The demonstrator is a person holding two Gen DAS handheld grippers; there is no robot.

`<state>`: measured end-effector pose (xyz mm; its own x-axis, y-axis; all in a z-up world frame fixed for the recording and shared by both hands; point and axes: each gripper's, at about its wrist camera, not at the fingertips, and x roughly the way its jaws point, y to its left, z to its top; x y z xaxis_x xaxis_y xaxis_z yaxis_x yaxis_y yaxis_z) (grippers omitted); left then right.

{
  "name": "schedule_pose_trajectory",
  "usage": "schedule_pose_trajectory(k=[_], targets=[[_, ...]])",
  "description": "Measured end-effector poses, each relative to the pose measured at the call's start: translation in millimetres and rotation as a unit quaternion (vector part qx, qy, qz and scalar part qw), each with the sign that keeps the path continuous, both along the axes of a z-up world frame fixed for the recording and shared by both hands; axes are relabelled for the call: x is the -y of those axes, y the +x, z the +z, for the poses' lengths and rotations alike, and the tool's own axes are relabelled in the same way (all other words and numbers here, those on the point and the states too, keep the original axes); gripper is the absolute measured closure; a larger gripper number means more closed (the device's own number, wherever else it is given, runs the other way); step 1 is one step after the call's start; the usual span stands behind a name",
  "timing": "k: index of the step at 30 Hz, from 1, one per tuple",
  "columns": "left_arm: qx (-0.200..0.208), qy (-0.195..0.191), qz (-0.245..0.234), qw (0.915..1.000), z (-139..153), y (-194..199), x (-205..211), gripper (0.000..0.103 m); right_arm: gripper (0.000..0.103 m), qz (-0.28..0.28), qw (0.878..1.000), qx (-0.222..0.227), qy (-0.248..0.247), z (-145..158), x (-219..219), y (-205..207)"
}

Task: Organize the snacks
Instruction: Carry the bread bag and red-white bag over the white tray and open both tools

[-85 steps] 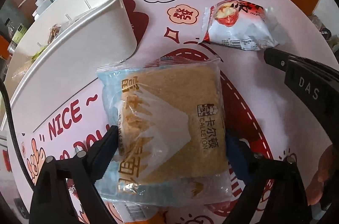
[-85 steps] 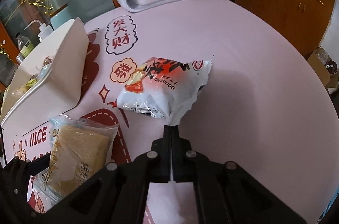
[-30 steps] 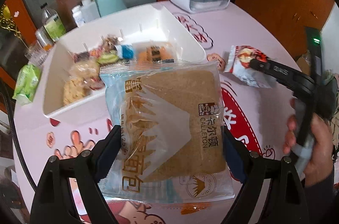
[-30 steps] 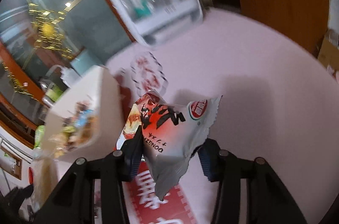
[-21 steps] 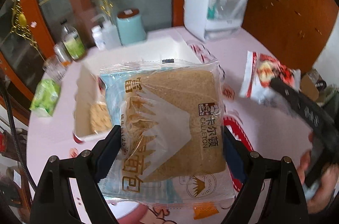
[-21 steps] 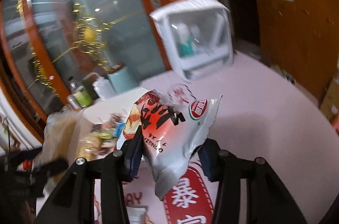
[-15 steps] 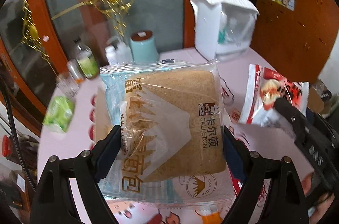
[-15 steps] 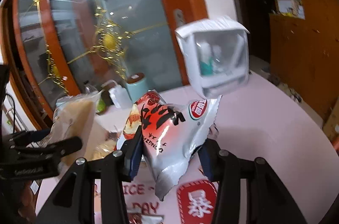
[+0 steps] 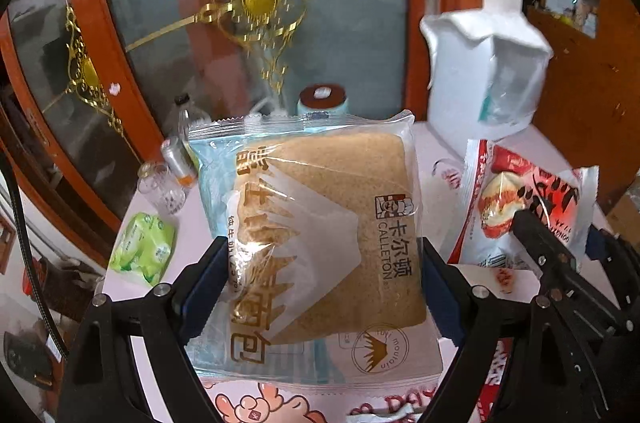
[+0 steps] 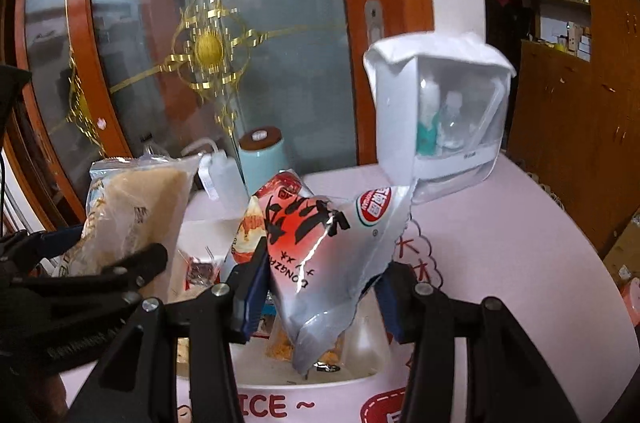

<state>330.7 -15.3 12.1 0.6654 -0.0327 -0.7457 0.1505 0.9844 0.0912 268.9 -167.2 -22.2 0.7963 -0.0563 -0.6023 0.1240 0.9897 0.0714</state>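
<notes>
My left gripper [image 9: 320, 279] is shut on a clear packet of brown bread [image 9: 320, 231] and holds it up in the air. The packet also shows in the right wrist view [image 10: 132, 215], at the left. My right gripper [image 10: 320, 295] is shut on a red and white snack bag [image 10: 320, 251], lifted above the white snack box [image 10: 372, 359]. The box holds several small snacks. The red bag also shows in the left wrist view [image 9: 532, 199], with the right gripper [image 9: 560, 263] below it.
A white lidded organizer [image 10: 448, 123] stands at the back of the pink table [image 10: 500, 263]. A teal canister [image 10: 264, 159], a white squeeze bottle [image 10: 220, 179], a green packet [image 9: 144, 251] and glass jars [image 9: 164, 187] stand at the back left.
Both grippers have risen and tilted up with their packets. The views now show the glass door and the back of the table; the right gripper has moved left over the box.
</notes>
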Motion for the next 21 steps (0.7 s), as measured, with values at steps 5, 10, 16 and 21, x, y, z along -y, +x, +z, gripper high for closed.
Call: schedule_pose_trajectory(k=[5, 10, 16, 21], targets=[[-0.041, 0.019, 0.015, 0.9989, -44, 30, -4, 0.014, 0.051, 0.002, 0.999, -0.05, -0.011, -34, -7, 27], [-0.101, 0.017, 0.017, 0.9946, -80, 50, -12, 0.012, 0.011, 0.003, 0.998, -0.057, -0.026, -54, -6, 29], [-0.111, -0.017, 0.033, 0.9932, -93, 47, -31, 0.003, 0.003, 0.02, 0.999, -0.037, -0.008, -48, -7, 18], [-0.056, -0.007, 0.026, 0.998, -67, 30, -31, 0.0, 0.003, 0.015, 0.999, -0.025, 0.012, -39, -2, -1]])
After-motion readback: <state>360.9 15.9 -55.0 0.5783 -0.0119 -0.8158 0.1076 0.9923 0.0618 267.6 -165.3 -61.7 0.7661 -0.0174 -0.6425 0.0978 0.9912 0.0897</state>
